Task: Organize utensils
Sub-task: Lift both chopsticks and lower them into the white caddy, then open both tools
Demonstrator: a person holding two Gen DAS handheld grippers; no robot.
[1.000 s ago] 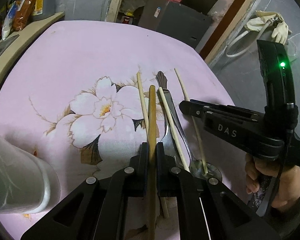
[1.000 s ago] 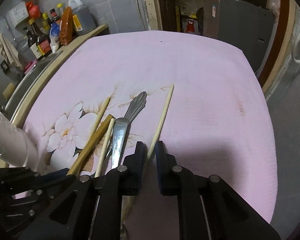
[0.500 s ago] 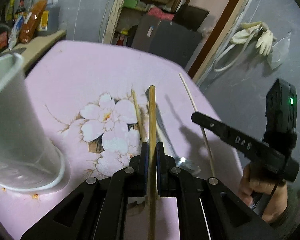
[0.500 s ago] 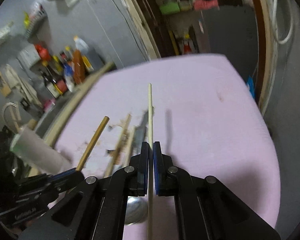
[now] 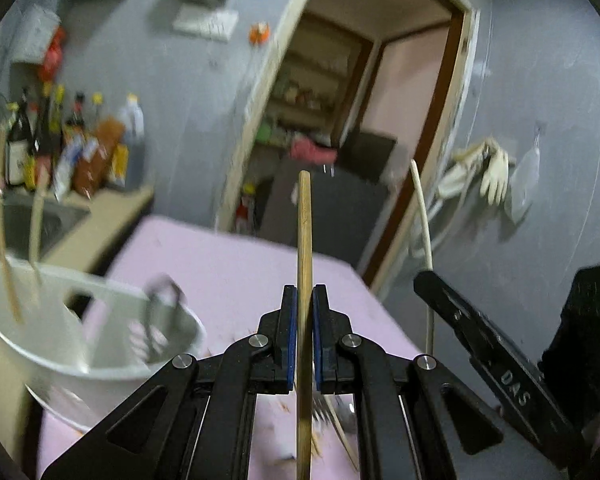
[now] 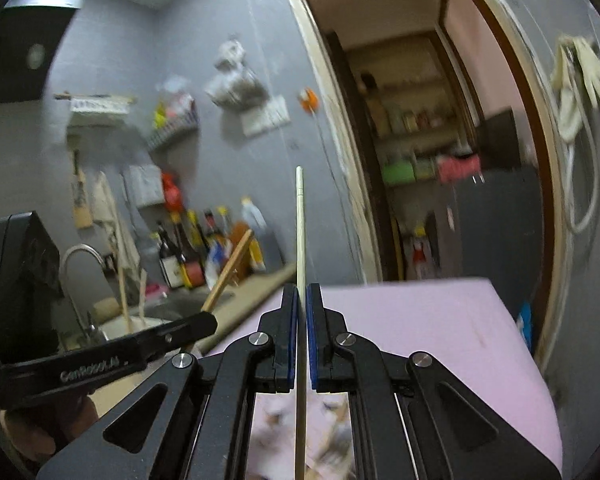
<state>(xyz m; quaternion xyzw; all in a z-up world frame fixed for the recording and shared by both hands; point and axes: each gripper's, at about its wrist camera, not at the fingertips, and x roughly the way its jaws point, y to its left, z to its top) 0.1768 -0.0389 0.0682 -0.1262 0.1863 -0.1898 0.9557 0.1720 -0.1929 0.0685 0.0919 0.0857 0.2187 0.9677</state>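
Above the pink tablecloth [image 5: 236, 264], both grippers carry a chopstick apiece. The left gripper [image 5: 305, 336] is clamped on a brown chopstick [image 5: 304, 240], and the right gripper [image 6: 302, 336] pinches a thinner pale chopstick [image 6: 299, 232]; its jaws have just been closing on that stick. Left of the left gripper stands a white cup [image 5: 100, 344], resting on the cloth with two sticks and a metal handle already leaning inside. Some utensils still lie on the cloth under the grippers, too blurred to name. Judging by this, the carrying step is under way. Next, each stick needs tipping end-down over the cup's mouth before the jaws let go, taking care not to knock the cup over.
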